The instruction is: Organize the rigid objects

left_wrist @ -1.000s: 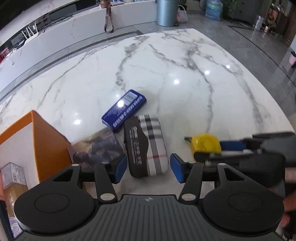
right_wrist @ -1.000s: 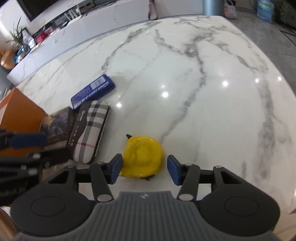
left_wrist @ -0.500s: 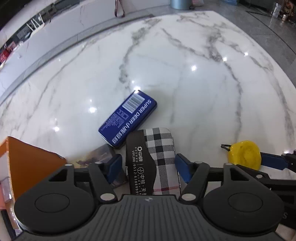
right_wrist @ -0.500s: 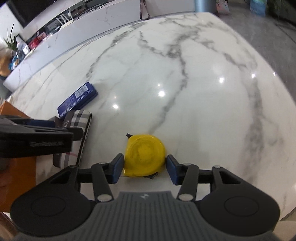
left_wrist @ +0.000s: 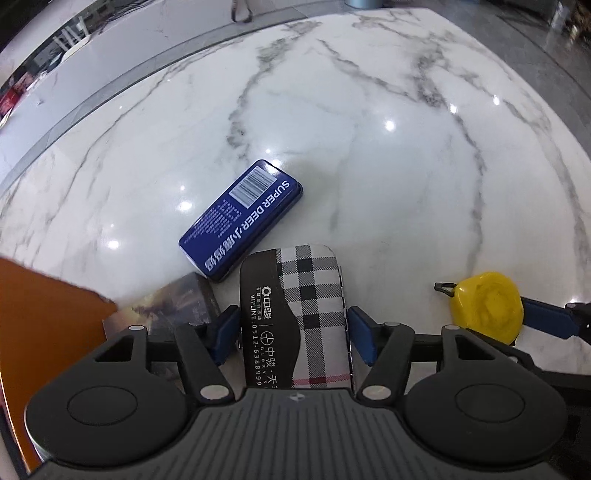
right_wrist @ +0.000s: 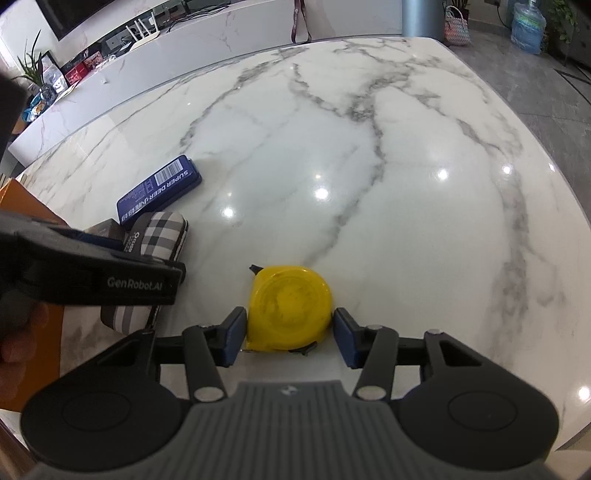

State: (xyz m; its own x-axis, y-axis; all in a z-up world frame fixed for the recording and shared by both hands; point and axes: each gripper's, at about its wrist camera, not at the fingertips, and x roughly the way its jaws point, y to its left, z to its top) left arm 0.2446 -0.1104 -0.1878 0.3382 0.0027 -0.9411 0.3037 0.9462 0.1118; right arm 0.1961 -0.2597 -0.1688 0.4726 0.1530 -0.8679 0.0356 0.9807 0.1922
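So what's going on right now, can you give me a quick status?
Left gripper open, straddling plaid case. Right gripper open around yellow tape measure. Blue tin close beside the case.

Domestic living room. A polished white marble surface [right_wrist: 369, 166] stands on grey floor tiles [right_wrist: 535, 81]. Behind it, a long marble ledge [right_wrist: 221, 33] carries routers [right_wrist: 146, 31], a potted plant [right_wrist: 33, 62] and a wall screen [right_wrist: 70, 14]; a water jug [right_wrist: 528, 27] and woven basket [right_wrist: 455, 26] sit on the floor.

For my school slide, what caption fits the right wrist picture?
Open right gripper straddling a round yellow tape measure on a white marble table.
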